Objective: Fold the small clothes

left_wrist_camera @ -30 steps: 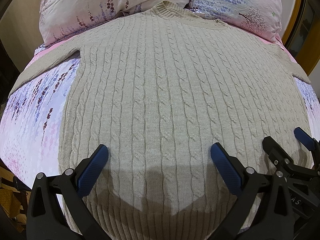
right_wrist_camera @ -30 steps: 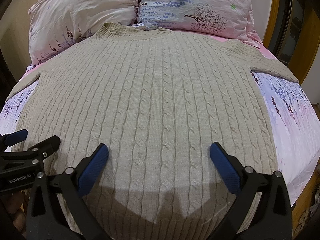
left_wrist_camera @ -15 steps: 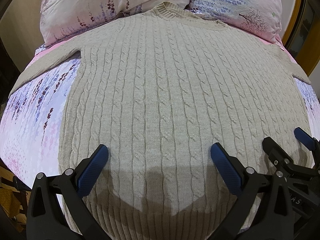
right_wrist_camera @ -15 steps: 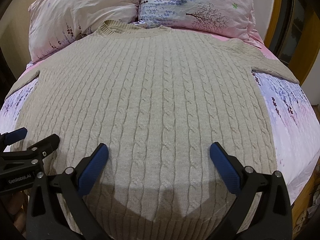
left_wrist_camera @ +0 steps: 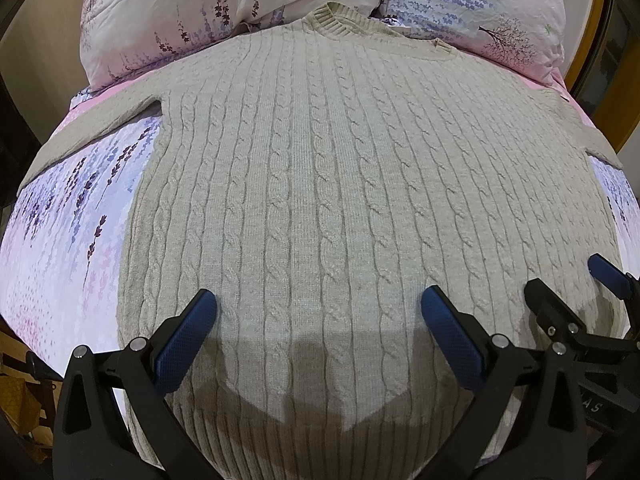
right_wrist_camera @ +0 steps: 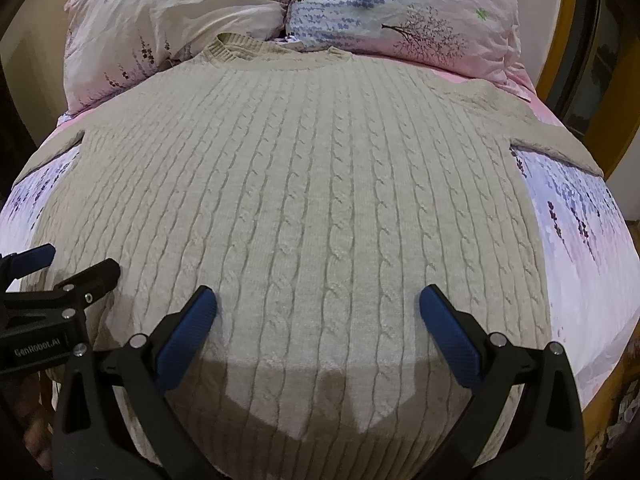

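Left wrist view showed the beige cable-knit sweater (left_wrist_camera: 320, 200) lying flat on the flowery pink bed (left_wrist_camera: 72, 240), collar by two pillows (left_wrist_camera: 224, 4). Nothing had moved lately, so folding hadn't begun. Left gripper (left_wrist_camera: 318, 320) and right gripper (right_wrist_camera: 318, 320) hung wide apart over the hem. Both sleeves had room.

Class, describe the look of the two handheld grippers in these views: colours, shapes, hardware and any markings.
Both the left gripper and the right gripper have angular matte-black frames with triangular cut-outs and silver round fasteners. Each finger ends in a textured dark-blue pad. White lettering reading "GenRobot.AI" marks the left one's side. No cables or sleeves are visible.
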The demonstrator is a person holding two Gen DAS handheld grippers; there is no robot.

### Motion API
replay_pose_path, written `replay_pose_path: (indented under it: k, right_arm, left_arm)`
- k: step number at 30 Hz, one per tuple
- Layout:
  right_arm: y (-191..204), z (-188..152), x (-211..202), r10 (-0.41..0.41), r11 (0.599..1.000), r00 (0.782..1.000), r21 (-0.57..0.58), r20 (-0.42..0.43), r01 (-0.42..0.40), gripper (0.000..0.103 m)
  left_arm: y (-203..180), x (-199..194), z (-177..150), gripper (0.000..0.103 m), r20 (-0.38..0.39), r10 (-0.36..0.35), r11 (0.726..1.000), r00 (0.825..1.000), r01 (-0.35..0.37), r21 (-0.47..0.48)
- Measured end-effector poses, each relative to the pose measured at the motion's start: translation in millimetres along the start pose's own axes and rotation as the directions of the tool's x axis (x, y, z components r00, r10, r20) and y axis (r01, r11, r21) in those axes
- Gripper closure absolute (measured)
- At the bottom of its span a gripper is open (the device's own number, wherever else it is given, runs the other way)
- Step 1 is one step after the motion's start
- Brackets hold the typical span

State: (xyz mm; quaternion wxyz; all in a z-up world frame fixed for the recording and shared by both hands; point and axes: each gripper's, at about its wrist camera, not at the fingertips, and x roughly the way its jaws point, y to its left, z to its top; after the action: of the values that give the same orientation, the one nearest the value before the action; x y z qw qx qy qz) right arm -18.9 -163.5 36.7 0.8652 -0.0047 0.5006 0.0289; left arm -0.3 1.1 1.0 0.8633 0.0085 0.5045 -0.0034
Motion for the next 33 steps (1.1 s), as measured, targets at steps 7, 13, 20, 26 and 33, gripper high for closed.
replay_pose_path:
  k: [7, 13, 20, 26, 33]
  right_arm:
    - [-0.7, 0.0, -1.3, 0.028, 0.999, 0.999, -0.030, 0.017, -0.027, 0.002]
    - [-25.2, 14.5, -5.9, 0.133, 0.990, 0.990, 0.049, 0.052, -0.136, 0.005]
    - [-164.3, 73.5, -14.3, 0.107, 0.905, 0.977, 0.389, 0.187, -0.174, 0.032]
    - [-292.8, 97.7, 19.2, 0.044, 0.687, 0.983, 0.709, 0.177, -0.159, 0.055]
    - [-352.5, 96.5, 56.2, 0.050, 0.522, 0.986, 0.837, 0.161, -0.163, 0.057]
  left_arm:
    - [-1.6, 1.5, 3.7, 0.001, -0.013, 0.001, 1.000, 1.000, -0.001, 0.007]
    - [3.1, 0.2, 12.0, 0.001, 0.021, -0.051, 0.999, 0.998, 0.052, -0.011]
    - [24.9, -8.9, 43.0, 0.001, 0.216, -0.279, 0.953, 0.936, 0.297, -0.059]
    - [32.8, 1.0, 69.3, 0.001, 0.300, -0.407, 0.896, 0.863, 0.442, -0.055]
    - [45.8, 25.5, 79.1, 0.001, 0.277, -0.500, 0.821, 0.820, 0.551, -0.147]
